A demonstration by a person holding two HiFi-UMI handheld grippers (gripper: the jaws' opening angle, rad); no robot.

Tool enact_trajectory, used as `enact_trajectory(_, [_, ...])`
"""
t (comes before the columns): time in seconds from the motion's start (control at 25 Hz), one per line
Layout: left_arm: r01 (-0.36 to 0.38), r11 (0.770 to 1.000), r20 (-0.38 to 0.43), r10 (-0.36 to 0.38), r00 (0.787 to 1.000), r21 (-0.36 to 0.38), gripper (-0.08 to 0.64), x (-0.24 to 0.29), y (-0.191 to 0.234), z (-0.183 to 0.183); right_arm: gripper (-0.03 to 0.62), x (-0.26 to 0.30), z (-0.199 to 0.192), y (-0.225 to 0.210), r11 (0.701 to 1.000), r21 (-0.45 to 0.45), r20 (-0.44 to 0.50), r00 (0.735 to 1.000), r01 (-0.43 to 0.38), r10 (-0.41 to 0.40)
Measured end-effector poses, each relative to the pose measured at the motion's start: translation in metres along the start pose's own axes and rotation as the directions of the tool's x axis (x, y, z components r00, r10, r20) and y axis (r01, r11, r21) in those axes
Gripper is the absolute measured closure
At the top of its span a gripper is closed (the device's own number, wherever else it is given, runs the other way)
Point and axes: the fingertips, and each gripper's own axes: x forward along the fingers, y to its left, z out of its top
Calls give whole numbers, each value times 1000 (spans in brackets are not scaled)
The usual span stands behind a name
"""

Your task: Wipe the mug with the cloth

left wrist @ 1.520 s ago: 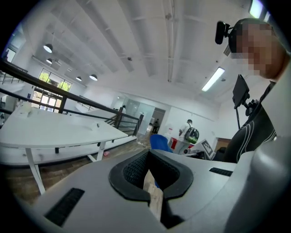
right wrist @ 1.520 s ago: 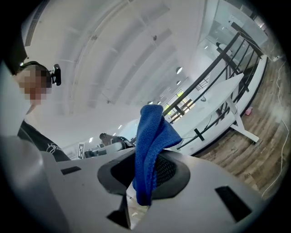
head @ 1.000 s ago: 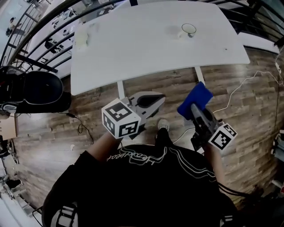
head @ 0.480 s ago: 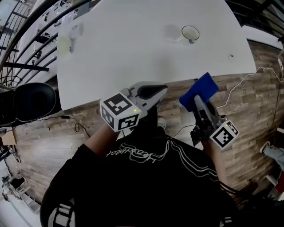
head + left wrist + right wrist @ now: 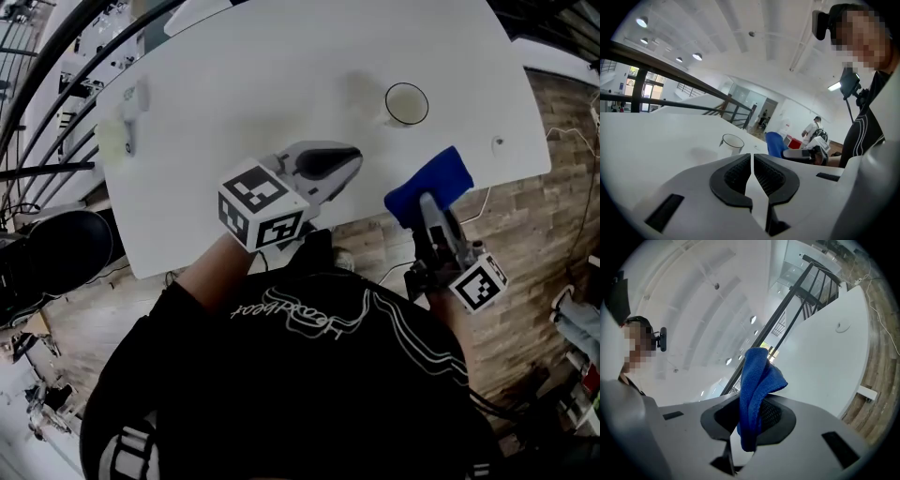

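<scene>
Head view: a pale round ceramic mug [image 5: 406, 103] stands upright on the white bench [image 5: 244, 84]. The left gripper [image 5: 347, 161] is over the bench, to the left of the mug and nearer the person, well apart from it. The right gripper [image 5: 424, 202] is at the bench edge, on the person's side of the mug, and carries a folded blue cloth [image 5: 433, 180]. The cloth is near the mug but not touching it.

Left gripper view: the jaws are closed to a thin slit with nothing between them. The mug [image 5: 732, 143] is ahead, and the cloth [image 5: 774, 144] is to its right.

Right gripper view: the jaws are clamped on the cloth [image 5: 757, 380], which sticks up out of them.
</scene>
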Motion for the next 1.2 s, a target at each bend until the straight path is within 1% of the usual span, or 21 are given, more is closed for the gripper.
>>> enact_trajectory(0.16, [3, 999, -54, -1, 999, 45, 523, 29, 27, 0, 528, 18, 8, -21, 998, 49, 19, 999, 26, -27])
enact_trajectory(0.32, [-15, 997, -96, 23, 995, 79, 475, 49, 50, -6, 528, 30, 16, -29, 996, 85, 46, 999, 23, -26])
enact_trajectory(0.48, [-7, 993, -149, 24, 989, 114, 454, 64, 58, -17, 528, 29, 16, -37, 994, 103, 54, 998, 35, -41])
enact_trajectory(0.8, [5, 987, -194, 27, 981, 162, 453, 82, 63, -30, 528, 33, 19, -48, 991, 131, 66, 997, 42, -51])
enact_trajectory(0.92, [12, 988, -193, 19, 981, 157, 454, 84, 62, -35, 528, 34, 18, -50, 990, 133, 69, 996, 40, -49])
enact_trajectory(1.04, [24, 989, -195, 5, 981, 147, 476, 83, 59, -38, 528, 36, 19, -50, 990, 134, 74, 996, 38, -48])
enact_trajectory(1.2, [35, 988, -203, -4, 979, 151, 480, 83, 51, -39, 528, 37, 23, -49, 989, 140, 88, 994, 44, -57])
